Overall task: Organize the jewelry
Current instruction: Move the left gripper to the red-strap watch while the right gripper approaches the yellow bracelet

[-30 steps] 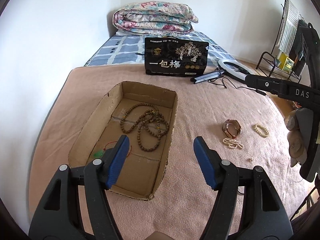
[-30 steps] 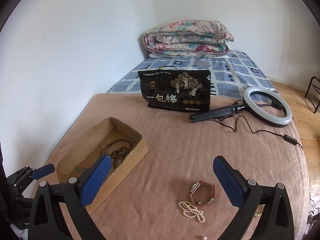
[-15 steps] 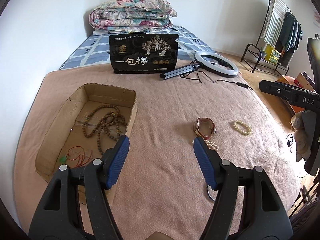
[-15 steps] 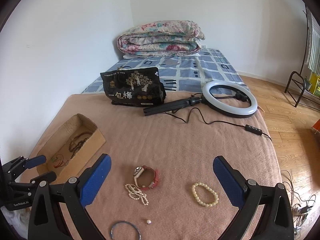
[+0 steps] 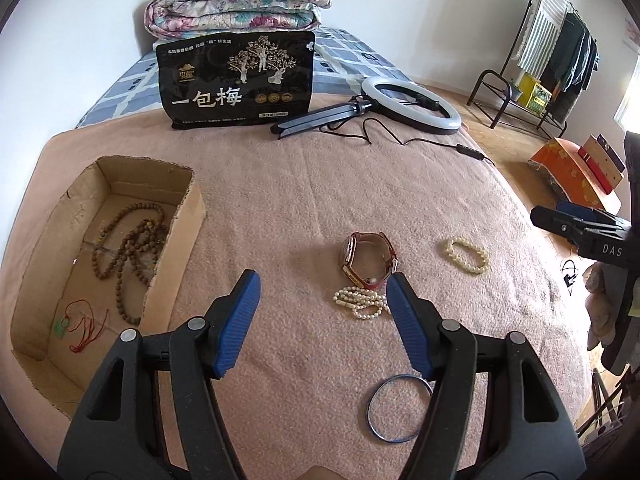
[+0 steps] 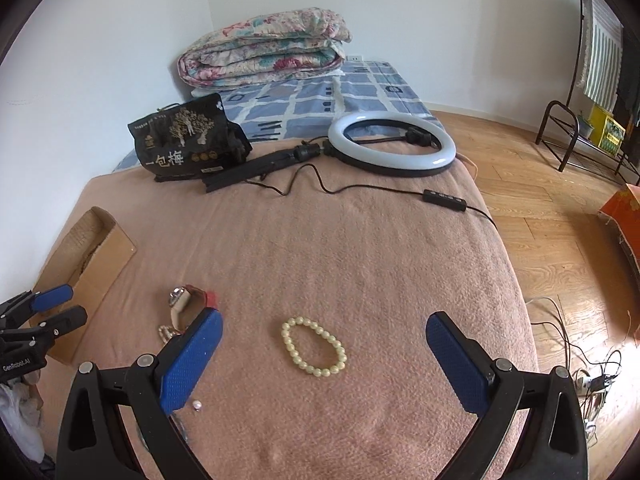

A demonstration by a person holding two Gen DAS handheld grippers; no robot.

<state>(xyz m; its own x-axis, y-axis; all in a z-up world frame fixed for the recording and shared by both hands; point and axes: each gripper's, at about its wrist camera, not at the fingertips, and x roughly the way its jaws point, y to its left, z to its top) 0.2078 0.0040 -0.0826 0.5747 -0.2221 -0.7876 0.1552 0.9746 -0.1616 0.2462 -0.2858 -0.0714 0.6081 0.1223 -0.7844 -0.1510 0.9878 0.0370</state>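
Looking down over a bed covered with a pinkish-brown blanket (image 5: 320, 184), both tools are up in the air with nothing in them. The left hand-held gripper (image 5: 322, 320) has its blue pads spread apart, though its jaws have just been closing a little, and only bare blanket shows between them. Just past its right pad sits a red-strapped watch (image 5: 366, 258), lying on its side, with a small pearl strand (image 5: 360, 300) bunched up right against it. A thin blue bangle (image 5: 400, 408) lies flat lower down, partly tucked behind that same pad.

The right hand-held gripper (image 6: 322, 356) is spread wide, and a cream bead bracelet (image 6: 314, 346) lies flat on the blanket in the gap between its pads, touched by neither. A single loose pearl (image 6: 196, 405) sits near the left pad. In the left wrist view this gripper pokes in from the right edge, well apart from the watch.

Off to the left is an open cardboard box (image 5: 188, 216) that already holds a long brown bead necklace (image 5: 128, 248) coiled in the middle and a red cord with a green pendant (image 5: 78, 326) near its closer end.

Farther back on the bed there's a black snack bag (image 5: 236, 80) standing upright, a ring light (image 5: 412, 106) lying flat with its folded tripod and cable trailing across the blanket, and a folded floral quilt (image 5: 236, 8) against the wall. A clothes rack (image 5: 556, 52) stands on the wooden floor to the right.
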